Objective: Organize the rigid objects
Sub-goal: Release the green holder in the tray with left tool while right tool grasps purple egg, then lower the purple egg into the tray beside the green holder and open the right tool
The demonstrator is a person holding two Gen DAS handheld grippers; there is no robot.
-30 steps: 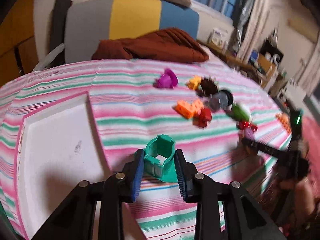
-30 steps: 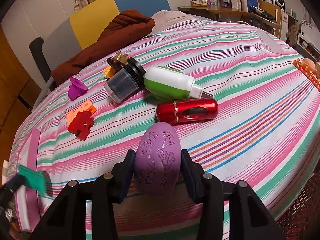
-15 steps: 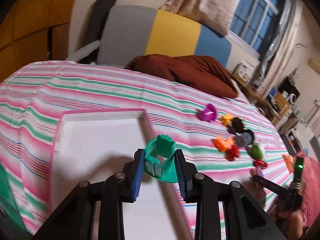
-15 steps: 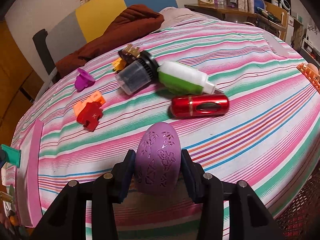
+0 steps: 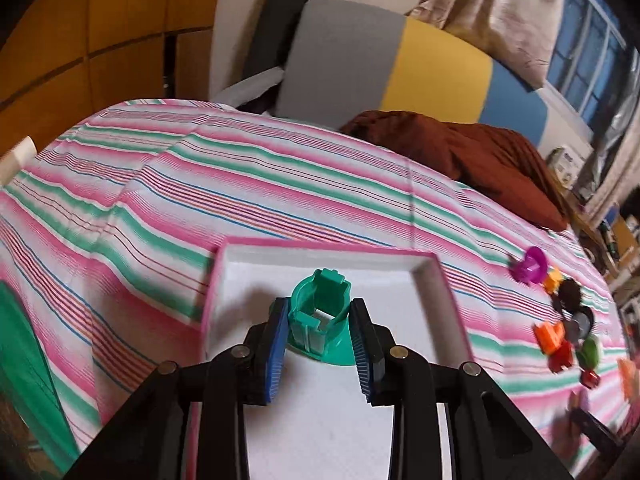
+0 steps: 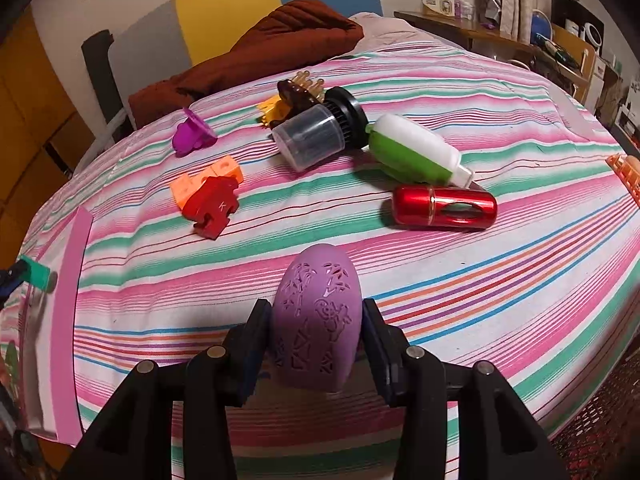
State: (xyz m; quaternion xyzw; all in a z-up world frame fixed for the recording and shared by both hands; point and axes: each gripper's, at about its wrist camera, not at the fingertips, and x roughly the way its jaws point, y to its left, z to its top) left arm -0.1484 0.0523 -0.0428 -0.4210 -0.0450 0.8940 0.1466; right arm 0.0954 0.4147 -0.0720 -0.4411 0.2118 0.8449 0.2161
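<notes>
Left tool [image 5: 319,334] grips a teal plastic piece [image 5: 320,314] over the white pink-rimmed tray [image 5: 436,276] on the striped bed [image 5: 256,184]. Right tool [image 6: 314,338] clamps a purple carved egg [image 6: 316,320] above the bed, near the red cylinder [image 6: 444,208], green-white bottle [image 6: 416,156] and red block [image 6: 212,206].

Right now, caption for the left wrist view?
Left claw shut on a green plastic piece above the white tray on the striped cloth.
</notes>
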